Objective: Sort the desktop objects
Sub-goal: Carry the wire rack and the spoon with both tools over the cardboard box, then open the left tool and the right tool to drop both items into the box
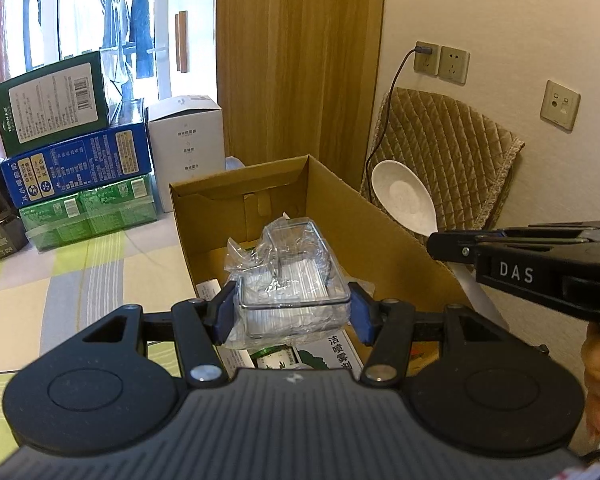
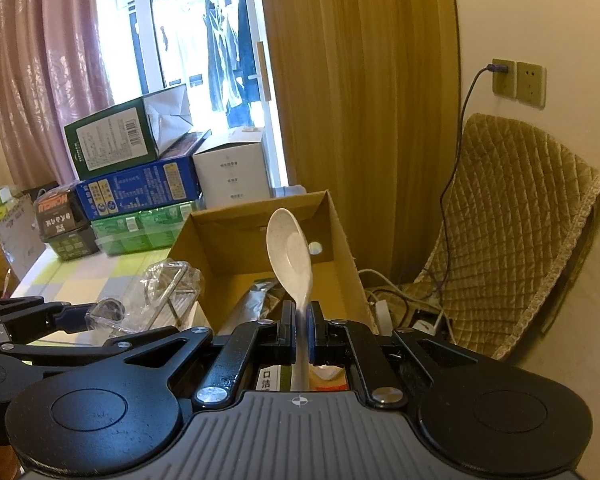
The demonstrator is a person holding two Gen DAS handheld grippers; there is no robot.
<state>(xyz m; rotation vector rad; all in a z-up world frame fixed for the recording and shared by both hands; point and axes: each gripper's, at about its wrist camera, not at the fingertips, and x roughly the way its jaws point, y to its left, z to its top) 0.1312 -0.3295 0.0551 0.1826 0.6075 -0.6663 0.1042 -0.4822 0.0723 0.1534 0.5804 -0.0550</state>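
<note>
Spoon [image 2: 290, 256] (gripped), wrapped tray [image 1: 290, 280], box [image 1: 380, 216]

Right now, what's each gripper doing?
Left gripper: shut on the plastic-wrapped clear container.
Right gripper: shut on the white spoon.

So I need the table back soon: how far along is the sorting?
Partly done: the brown cardboard box already holds packets. In hand: the left gripper clamps a plastic-wrapped clear container over the box, and the right gripper grips a white plastic spoon. Neither is released yet. The stacked cartons remain behind.
</note>
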